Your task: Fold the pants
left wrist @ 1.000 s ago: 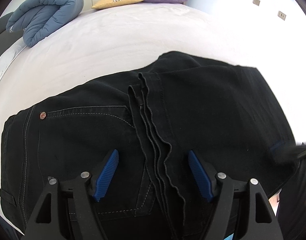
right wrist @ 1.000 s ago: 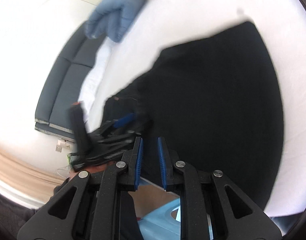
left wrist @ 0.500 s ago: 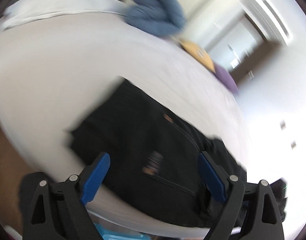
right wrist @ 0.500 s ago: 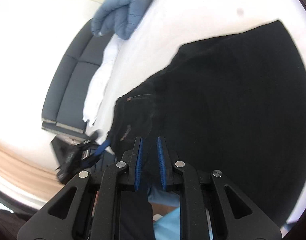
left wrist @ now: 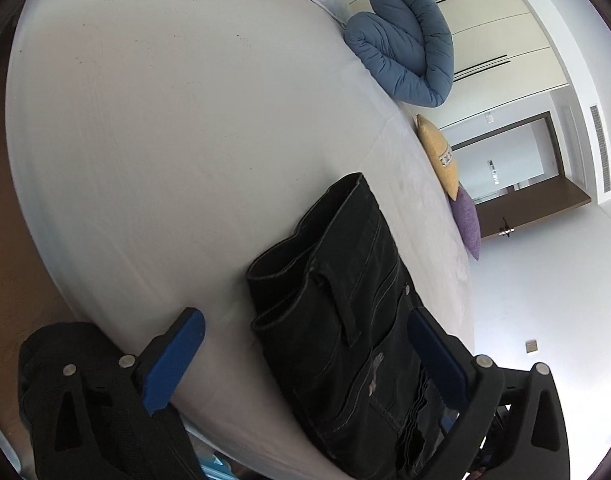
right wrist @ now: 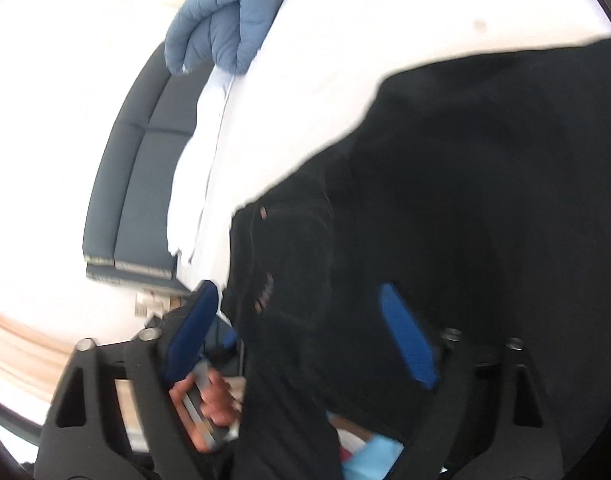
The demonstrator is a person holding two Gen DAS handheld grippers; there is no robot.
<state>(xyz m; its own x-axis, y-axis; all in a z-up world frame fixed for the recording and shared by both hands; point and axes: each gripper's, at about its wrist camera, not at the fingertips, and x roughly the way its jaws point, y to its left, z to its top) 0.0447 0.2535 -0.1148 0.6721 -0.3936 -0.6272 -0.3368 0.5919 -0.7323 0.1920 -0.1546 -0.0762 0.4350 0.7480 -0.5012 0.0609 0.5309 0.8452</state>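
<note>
folded black denim pants (left wrist: 345,320) lie on the white bed sheet (left wrist: 165,140) near its edge. left gripper (left wrist: 305,356) jaws opening, wide, straddling the waistband, not pressing. right gripper (right wrist: 301,340) jaws opening over blurred cloth; only this view shows a hand (right wrist: 209,404).

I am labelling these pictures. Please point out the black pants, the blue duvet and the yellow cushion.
black pants (left wrist: 345,300): left wrist view, on the folded waistband end.
blue duvet (left wrist: 405,44): left wrist view, middle of the roll.
yellow cushion (left wrist: 439,154): left wrist view, its side face.
</note>
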